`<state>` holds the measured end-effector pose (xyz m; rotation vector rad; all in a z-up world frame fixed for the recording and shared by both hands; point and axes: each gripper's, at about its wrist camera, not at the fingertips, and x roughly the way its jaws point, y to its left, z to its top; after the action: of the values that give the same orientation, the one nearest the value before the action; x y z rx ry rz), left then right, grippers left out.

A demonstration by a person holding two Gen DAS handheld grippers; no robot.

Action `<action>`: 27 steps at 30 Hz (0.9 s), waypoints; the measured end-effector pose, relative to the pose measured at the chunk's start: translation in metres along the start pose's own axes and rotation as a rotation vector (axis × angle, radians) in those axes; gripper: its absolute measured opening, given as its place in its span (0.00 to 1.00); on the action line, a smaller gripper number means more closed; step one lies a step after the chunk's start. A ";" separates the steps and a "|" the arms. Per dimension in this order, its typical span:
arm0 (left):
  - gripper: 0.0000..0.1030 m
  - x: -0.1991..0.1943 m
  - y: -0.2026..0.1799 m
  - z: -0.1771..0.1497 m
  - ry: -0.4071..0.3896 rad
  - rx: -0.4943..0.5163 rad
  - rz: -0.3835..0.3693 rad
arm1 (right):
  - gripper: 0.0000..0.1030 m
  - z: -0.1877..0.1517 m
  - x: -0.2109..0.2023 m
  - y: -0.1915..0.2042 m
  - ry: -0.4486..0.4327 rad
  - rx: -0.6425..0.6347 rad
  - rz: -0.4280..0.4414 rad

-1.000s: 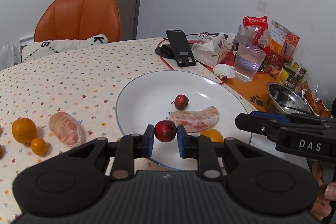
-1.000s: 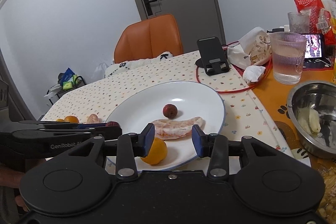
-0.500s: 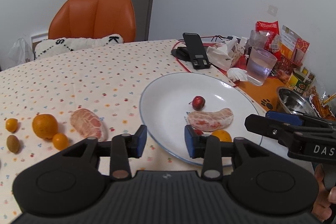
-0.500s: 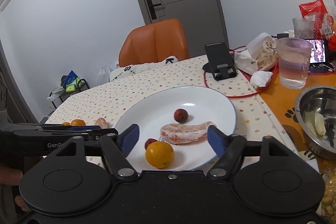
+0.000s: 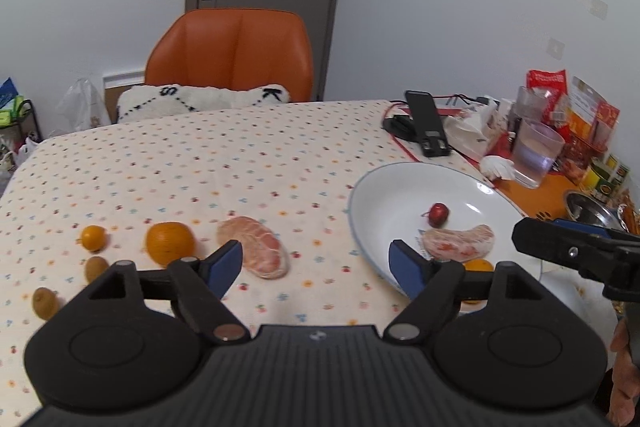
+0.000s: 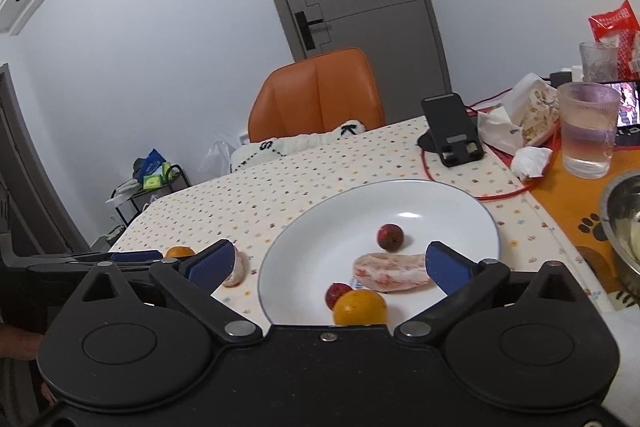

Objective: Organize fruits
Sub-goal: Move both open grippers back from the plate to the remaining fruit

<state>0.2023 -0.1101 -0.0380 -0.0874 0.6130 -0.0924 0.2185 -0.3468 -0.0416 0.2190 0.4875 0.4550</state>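
While both pairs of fingers stand spread wide and empty, the left gripper (image 5: 316, 265) hangs over the spotted worktop (image 5: 200, 163) and the right gripper (image 6: 328, 265) over the white plate (image 6: 440, 203). On the plate lie a peeled pomelo segment (image 6: 390, 277), a small red fruit (image 6: 390, 237), a second red fruit (image 6: 336, 295) half hidden behind an orange (image 6: 360, 307), whose lower edge the gripper body cuts off. Left of the plate, on the cloth: another pomelo segment (image 5: 256, 251), a larger orange (image 5: 169, 242), a small orange fruit (image 5: 94, 237), two brownish fruits (image 5: 96, 268), kind unclear. Steel bowl (image 6: 624, 227) cropped at right edge.
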 end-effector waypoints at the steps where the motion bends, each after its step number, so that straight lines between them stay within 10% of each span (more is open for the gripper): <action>1: 0.79 -0.001 0.003 0.000 -0.001 -0.003 0.007 | 1.00 0.000 0.001 0.002 0.001 -0.006 0.006; 27: 0.84 -0.036 0.070 -0.014 -0.038 -0.094 0.114 | 1.00 0.000 0.027 0.050 0.019 -0.032 0.062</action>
<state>0.1694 -0.0374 -0.0370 -0.1451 0.5836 0.0483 0.2214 -0.2906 -0.0373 0.1994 0.4926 0.5260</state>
